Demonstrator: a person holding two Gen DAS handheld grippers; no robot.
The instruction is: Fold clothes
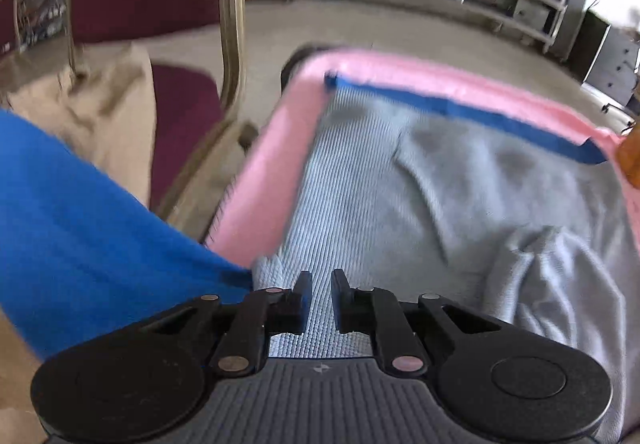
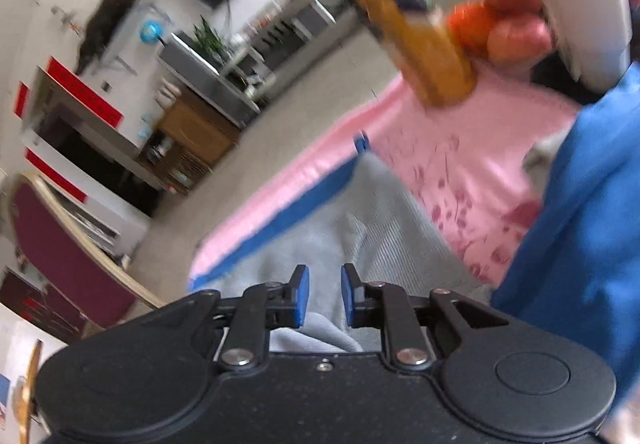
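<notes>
Tablecloth, pink with a floral print, covers the work surface; on it we see blue tape marking a bounded area. Grey garment lies inside that area, partly flat and ribbed near the left, rumpled with a bunched fold toward the right. Blue cloth hangs at the left edge of the left view, touching the grey piece's corner.

Left gripper sits low over the grey garment, jaws a narrow gap apart, nothing pinched that we can see. Right gripper likewise: slightly parted, empty, above grey fabric.

Judgement: between grasps. Whether the garment is being spread or is mid-fold we cannot tell. Any next pinch needs an edge, not mid-panel.
</notes>
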